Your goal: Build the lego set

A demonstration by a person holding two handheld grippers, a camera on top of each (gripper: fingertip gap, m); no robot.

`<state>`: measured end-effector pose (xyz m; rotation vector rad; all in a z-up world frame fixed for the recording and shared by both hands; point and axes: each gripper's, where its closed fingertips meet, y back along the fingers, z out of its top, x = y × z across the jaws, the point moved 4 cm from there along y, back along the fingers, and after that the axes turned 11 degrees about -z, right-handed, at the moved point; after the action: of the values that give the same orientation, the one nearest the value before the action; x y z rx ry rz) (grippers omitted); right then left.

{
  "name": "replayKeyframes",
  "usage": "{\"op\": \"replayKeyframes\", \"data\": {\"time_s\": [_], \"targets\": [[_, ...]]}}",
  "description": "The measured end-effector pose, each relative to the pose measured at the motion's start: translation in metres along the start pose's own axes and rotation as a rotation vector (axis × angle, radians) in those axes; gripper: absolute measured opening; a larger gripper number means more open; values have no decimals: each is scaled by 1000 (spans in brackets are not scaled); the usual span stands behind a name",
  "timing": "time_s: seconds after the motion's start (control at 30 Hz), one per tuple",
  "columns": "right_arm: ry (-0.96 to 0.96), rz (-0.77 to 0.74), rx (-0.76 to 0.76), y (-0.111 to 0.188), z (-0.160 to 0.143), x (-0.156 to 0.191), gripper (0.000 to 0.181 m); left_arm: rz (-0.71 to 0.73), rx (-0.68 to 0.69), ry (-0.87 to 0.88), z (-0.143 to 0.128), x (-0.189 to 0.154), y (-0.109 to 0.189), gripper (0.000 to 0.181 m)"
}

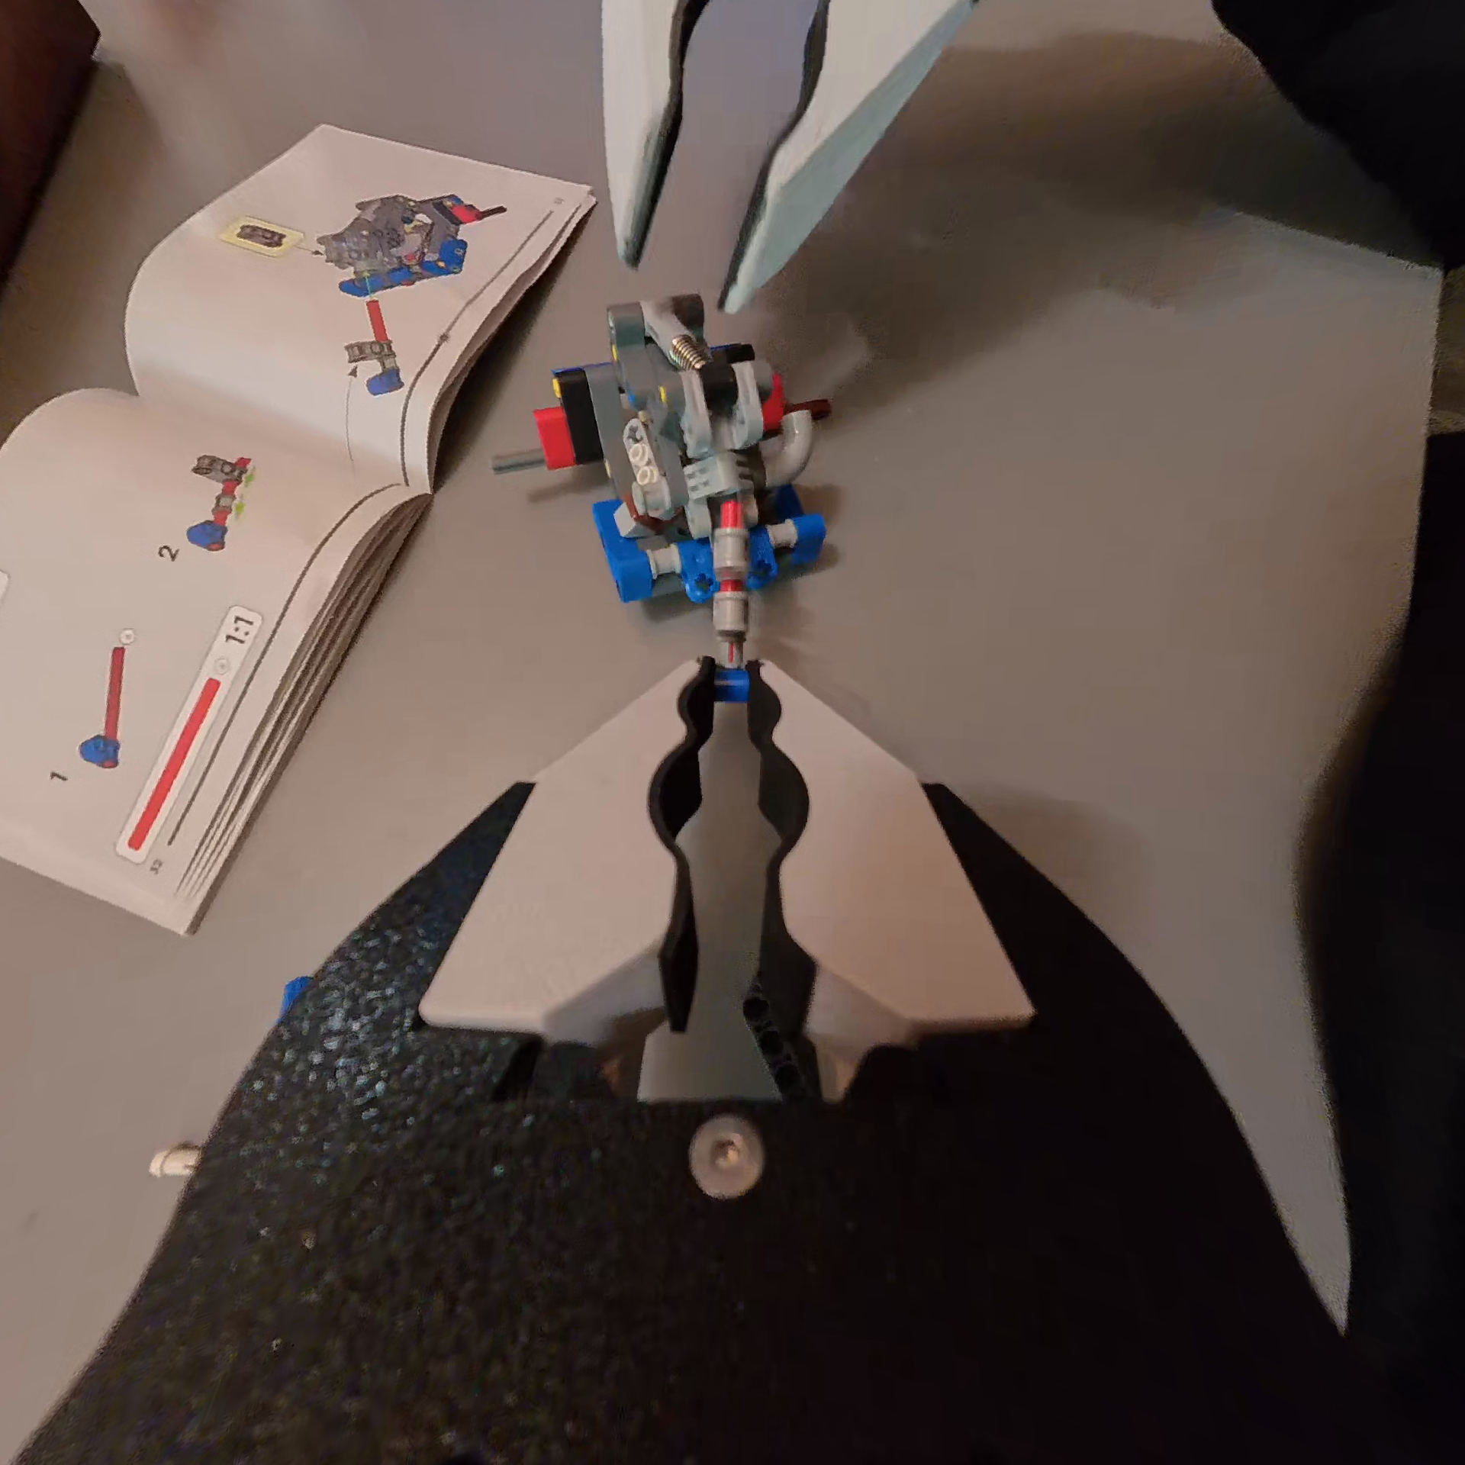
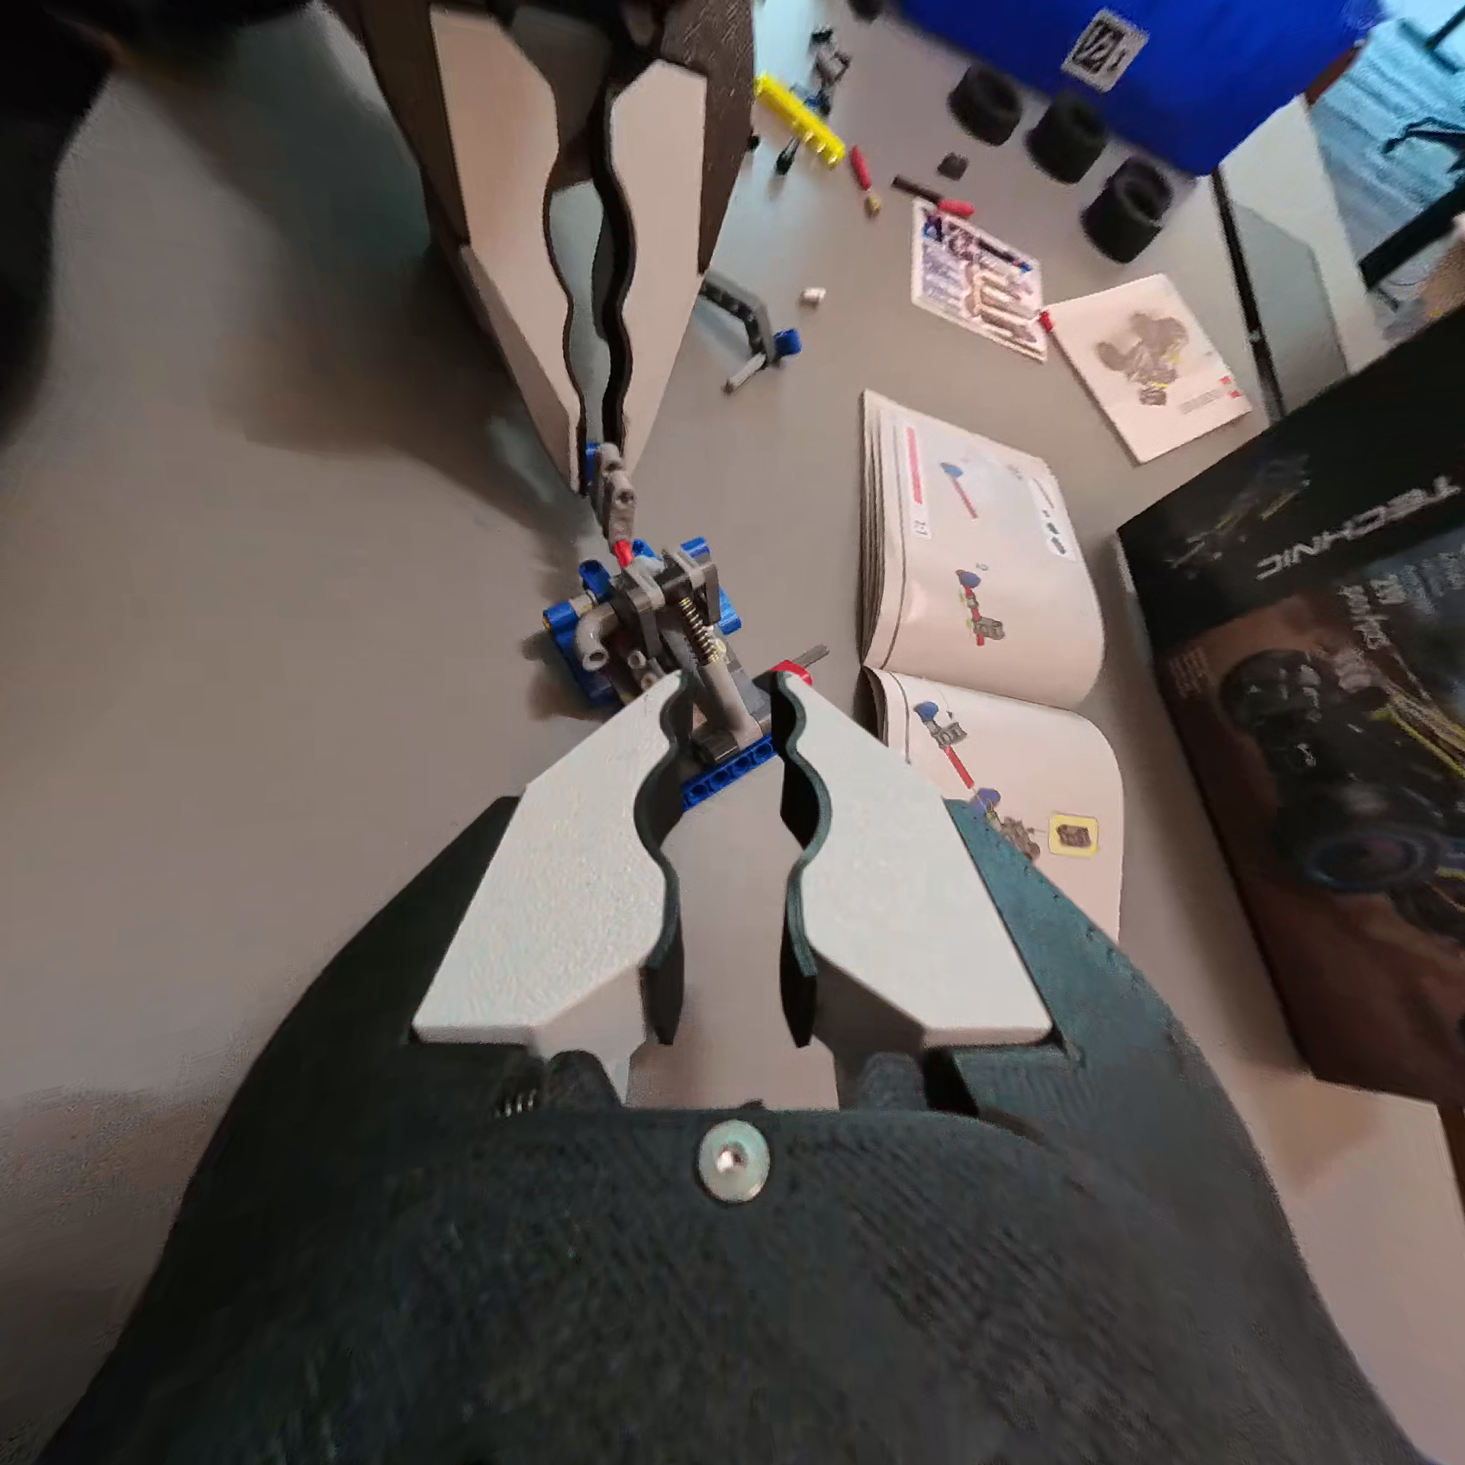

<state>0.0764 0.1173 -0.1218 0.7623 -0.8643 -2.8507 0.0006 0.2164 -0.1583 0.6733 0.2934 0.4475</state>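
The partly built Lego assembly [image 1: 682,444] of grey, blue, red and black parts with a spring stands on the grey table; it also shows in the right wrist view [image 2: 650,626]. A red axle with grey connectors [image 1: 729,571] runs from its blue frame to a blue end piece [image 1: 730,683]. My left gripper [image 1: 729,674] is shut on that blue end piece; it enters the right wrist view from the top [image 2: 604,468]. My right gripper [image 2: 728,686] is open, its jaws either side of the assembly's grey upright; I cannot tell if they touch it. It shows from above in the left wrist view [image 1: 682,281].
An open instruction booklet [image 1: 238,476] lies beside the assembly, also in the right wrist view [image 2: 983,555]. The set's dark box [image 2: 1308,713], a second booklet [image 2: 1149,365], a sticker sheet [image 2: 975,277], black tyres [image 2: 1062,135], a yellow beam [image 2: 801,119] and a grey frame piece [image 2: 753,333] lie farther off. Spacing between my two grippers at the tips: around 9 centimetres.
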Motion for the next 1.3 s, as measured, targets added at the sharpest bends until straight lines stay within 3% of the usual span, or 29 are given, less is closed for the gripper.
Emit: {"op": "replayKeyframes", "data": {"time_s": [0.47, 0.57, 0.8, 1.03, 1.3], "targets": [[104, 230, 4, -28, -6, 11, 14, 48, -61, -12, 2, 8, -3, 5], [61, 229, -11, -29, -6, 10, 6, 73, -76, -35, 3, 12, -3, 5], [-75, 231, -66, -29, -10, 9, 5, 51, -76, -112, 3, 19, -4, 5], [-86, 229, -66, -30, -9, 10, 6, -47, -93, -106, 6, 25, -4, 5], [-107, 230, -92, -30, -10, 10, 6, -63, -98, -112, 6, 25, -5, 5]]}}
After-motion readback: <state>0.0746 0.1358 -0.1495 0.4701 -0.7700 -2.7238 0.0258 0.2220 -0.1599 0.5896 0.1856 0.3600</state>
